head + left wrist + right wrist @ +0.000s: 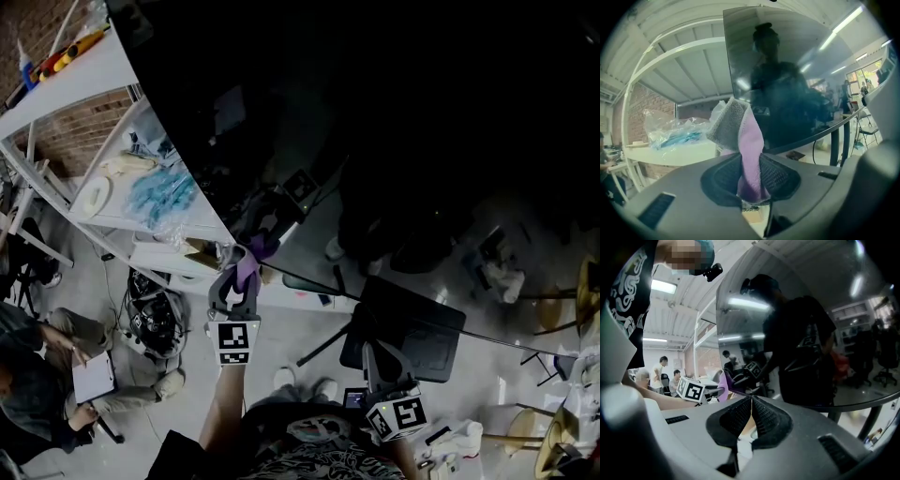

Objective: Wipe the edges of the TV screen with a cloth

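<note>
The TV screen (394,122) is a large dark glossy panel filling the upper right of the head view. Its lower left corner sits near my left gripper (242,267), which is shut on a purple and grey cloth (249,262). In the left gripper view the cloth (743,140) stands up between the jaws, its tip at the screen's (787,75) left edge. My right gripper (372,361) hangs lower down, away from the screen edge, shut with nothing in it. In the right gripper view its pads (751,413) meet, facing the screen (811,324).
A white table (112,187) left of the screen carries a blue plastic bag (161,192). Cables and a box (150,314) lie on the floor below. A person (56,361) sits at lower left. Chair legs (323,347) and stools (562,427) stand on the floor.
</note>
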Tool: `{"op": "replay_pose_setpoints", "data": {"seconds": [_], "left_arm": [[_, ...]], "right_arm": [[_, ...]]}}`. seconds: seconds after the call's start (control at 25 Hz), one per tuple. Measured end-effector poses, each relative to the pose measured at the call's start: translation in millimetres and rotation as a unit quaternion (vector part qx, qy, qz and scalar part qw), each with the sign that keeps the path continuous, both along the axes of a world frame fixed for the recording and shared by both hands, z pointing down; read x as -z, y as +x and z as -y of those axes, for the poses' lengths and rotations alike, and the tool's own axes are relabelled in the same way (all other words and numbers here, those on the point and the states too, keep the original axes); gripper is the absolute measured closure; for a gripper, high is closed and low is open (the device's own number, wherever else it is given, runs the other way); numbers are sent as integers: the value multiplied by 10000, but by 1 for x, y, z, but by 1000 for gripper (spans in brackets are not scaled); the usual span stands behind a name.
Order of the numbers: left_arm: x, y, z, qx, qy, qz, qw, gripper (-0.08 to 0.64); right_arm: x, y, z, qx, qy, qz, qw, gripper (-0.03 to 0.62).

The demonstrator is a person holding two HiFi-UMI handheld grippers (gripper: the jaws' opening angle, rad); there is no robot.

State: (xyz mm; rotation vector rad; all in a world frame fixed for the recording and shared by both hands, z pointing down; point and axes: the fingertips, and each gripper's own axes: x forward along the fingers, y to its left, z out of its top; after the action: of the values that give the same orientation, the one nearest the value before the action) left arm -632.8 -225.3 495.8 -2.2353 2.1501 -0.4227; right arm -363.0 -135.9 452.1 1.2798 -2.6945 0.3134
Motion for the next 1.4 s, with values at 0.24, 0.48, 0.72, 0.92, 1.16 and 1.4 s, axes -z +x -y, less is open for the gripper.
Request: {"op": "replay_pose_setpoints", "data": {"seconds": [0.24, 0.48, 0.72, 0.92, 1.16, 1.4], "left_arm": [[3, -11, 1, -65, 53, -118, 9999, 456], [12, -13, 5, -241, 176, -405, 9987, 456], [14, -12, 9, -467, 212, -228, 9984, 456], [13, -14, 9, -496, 281, -140, 9983, 456], [12, -13, 11, -476, 335, -197, 9981, 456], [9, -15, 9, -495, 378, -147, 9980, 456]], "right_arm": [[-5, -12, -2, -24, -41, -9, 10000, 562], [-12, -23, -10, -35, -126, -52, 9999, 562], [-17, -35, -15, -133, -230, -135, 9996, 563], [-23, -48, -21, -160, -307, -299, 9990, 563], [-28, -56, -20, -219, -379, -353, 9984, 561], [-29, -60, -11, -246, -214, -288, 9991, 561]]}}
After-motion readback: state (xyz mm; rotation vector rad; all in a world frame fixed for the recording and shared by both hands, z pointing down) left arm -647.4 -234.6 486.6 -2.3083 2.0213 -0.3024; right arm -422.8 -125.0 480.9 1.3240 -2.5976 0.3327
